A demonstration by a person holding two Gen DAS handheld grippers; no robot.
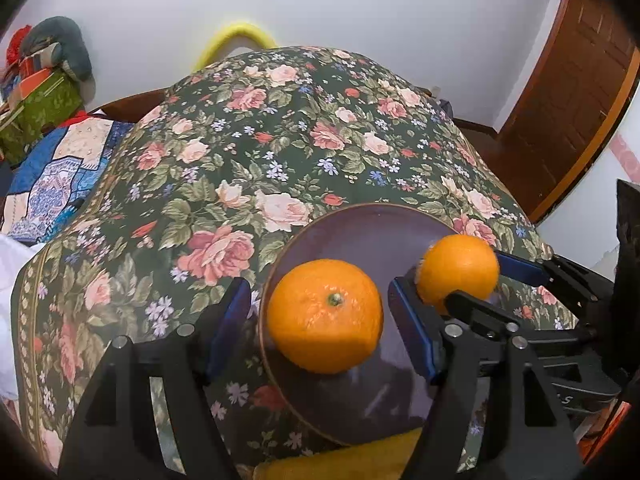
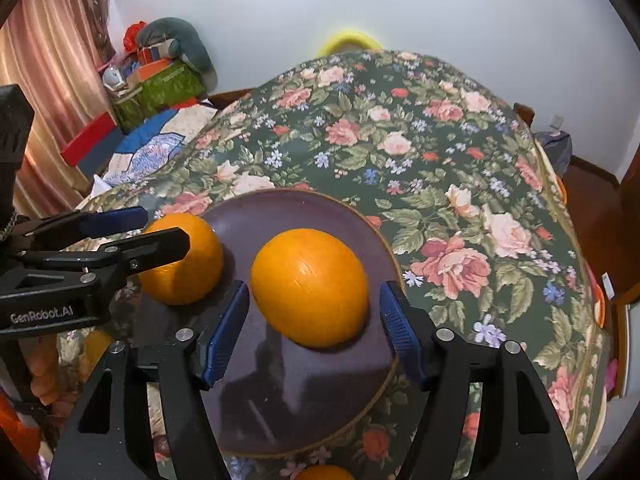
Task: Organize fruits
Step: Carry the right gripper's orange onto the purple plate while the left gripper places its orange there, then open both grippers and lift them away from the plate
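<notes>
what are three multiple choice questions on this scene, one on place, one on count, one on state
1. The plate sits on: A the floral cloth; B bare wood; C a tray.
2. How many oranges are on the plate? A one; B two; C four.
3. The left gripper is: A shut on the plate rim; B shut and empty; C open around one of the oranges.
Answers: 1 A, cloth shows all round the rim. 2 B, both wrist views show two on it. 3 C, gaps show on either side of the fruit.
</notes>
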